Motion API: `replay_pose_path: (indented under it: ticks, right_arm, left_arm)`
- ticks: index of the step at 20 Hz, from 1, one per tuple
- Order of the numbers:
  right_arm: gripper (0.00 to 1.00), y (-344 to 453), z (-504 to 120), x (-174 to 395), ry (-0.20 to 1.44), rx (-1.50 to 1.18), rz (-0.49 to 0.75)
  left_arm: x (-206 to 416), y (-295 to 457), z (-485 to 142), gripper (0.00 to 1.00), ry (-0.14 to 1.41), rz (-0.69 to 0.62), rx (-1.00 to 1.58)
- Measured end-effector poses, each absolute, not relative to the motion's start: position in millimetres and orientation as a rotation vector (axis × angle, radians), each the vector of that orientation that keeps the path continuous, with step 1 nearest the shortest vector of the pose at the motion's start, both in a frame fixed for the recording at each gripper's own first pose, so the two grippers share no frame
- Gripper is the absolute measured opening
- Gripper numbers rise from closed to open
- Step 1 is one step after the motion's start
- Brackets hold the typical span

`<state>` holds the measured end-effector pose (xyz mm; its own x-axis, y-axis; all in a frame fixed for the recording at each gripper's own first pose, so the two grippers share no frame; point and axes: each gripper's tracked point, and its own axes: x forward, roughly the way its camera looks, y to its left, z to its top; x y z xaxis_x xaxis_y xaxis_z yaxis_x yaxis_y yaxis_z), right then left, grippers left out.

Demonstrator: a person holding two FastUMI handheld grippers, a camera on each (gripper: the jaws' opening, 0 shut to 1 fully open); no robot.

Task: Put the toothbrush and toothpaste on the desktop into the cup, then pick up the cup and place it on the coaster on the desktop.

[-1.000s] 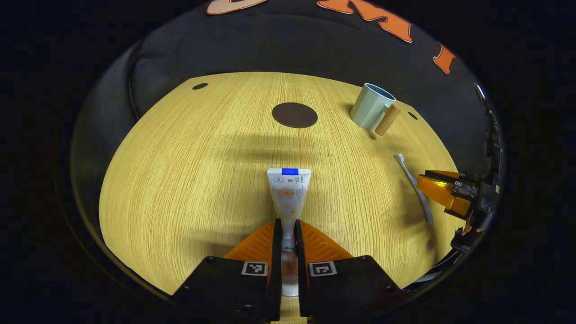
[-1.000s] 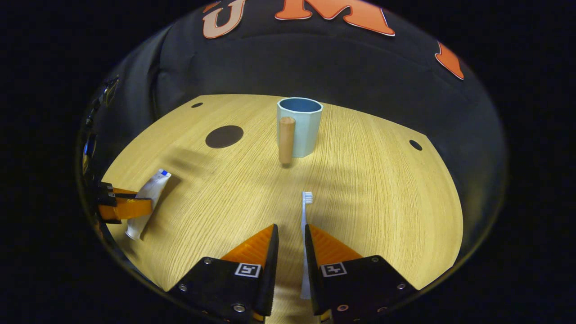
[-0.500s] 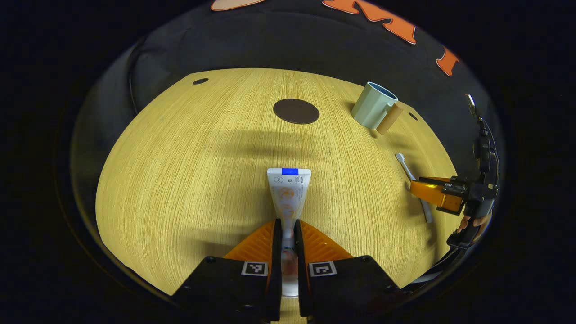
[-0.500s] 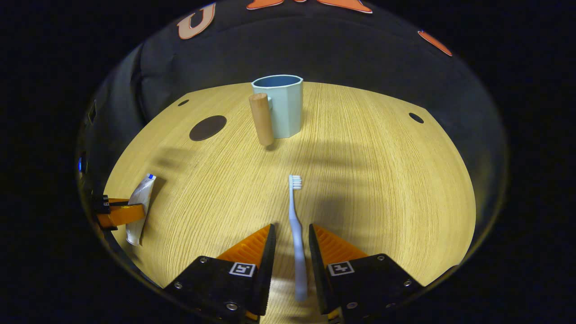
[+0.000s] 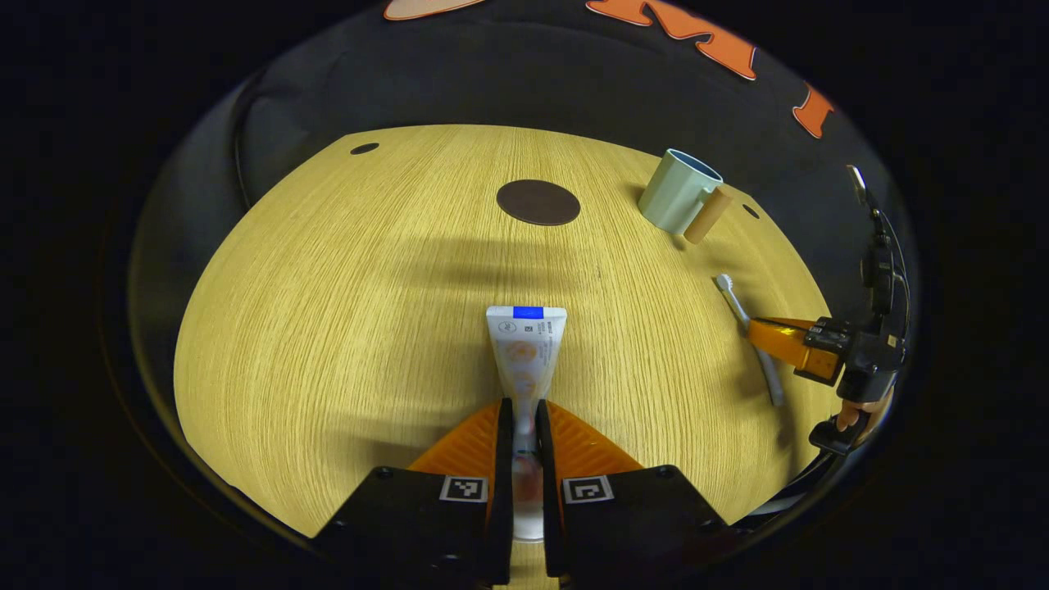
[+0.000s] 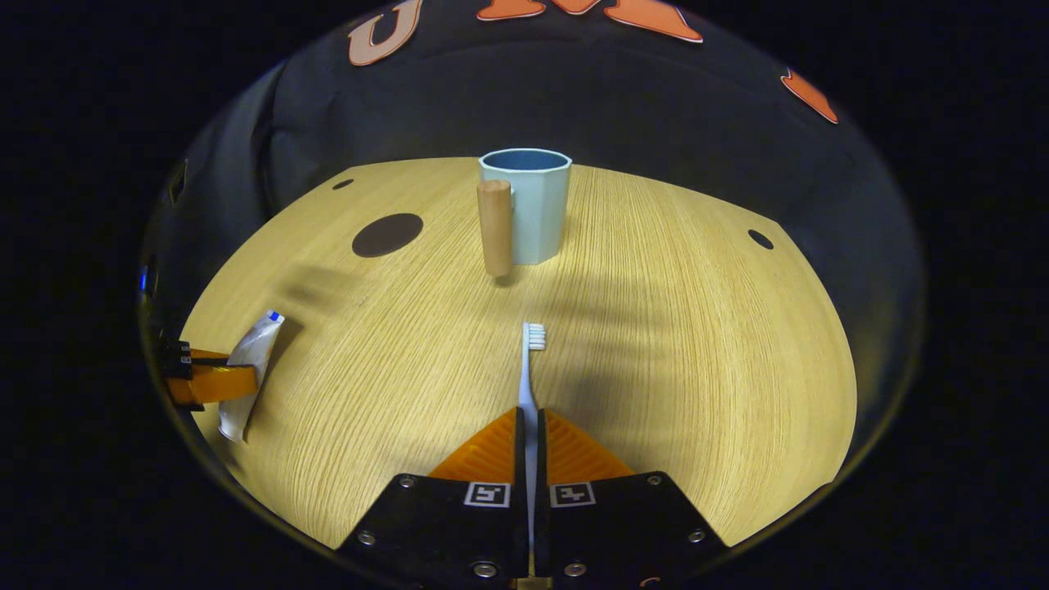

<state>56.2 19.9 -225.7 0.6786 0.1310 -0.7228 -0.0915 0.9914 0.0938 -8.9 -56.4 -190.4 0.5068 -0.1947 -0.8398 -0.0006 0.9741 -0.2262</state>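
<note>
cups: one [image 6: 525, 215]
toothbrushes: one [image 6: 529, 385]
toothpaste tubes: one [image 5: 524, 348]
coasters: one [image 5: 538, 202]
tables: one [image 5: 344, 295]
small dark holes in the table: two [image 6: 760, 239]

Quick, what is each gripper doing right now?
Left gripper: closed on the toothpaste.
Right gripper: closed on the toothbrush.

sharp, evenly lit desktop [image 5: 328, 311] with soft banded shadows, fisheye bending at the edges.
</note>
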Motion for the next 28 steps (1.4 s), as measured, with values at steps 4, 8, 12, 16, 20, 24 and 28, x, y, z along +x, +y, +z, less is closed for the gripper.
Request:
replay_pose_path:
  ticks: [4,8,12,16,20,24,28]
  right_arm:
    - [0.03,18,-207,66,0.733,0.049,0.133]
    - [0.03,19,-181,73,0.658,0.067,0.138]
    - [0.03,18,-150,86,0.573,0.106,0.142]
    - [0.03,16,-106,102,0.459,0.133,0.145]
    - [0.03,8,-56,120,0.334,0.178,0.130]
    - [0.03,7,-23,142,0.250,0.232,0.128]
    - [0.03,8,-6,162,0.178,0.240,0.148]
  left_arm:
    - [-9,-57,-190,0.19,1.025,-0.119,-0.208]
    - [-9,-55,-188,0.19,1.017,-0.122,-0.204]
    - [-10,-54,-186,0.19,1.005,-0.125,-0.201]
    - [-10,-50,-182,0.19,0.999,-0.126,-0.193]
    - [-4,-45,-181,0.19,0.992,-0.122,-0.197]
    - [13,-35,-176,0.19,0.981,-0.115,-0.192]
    - [10,-35,-172,0.19,0.965,-0.119,-0.183]
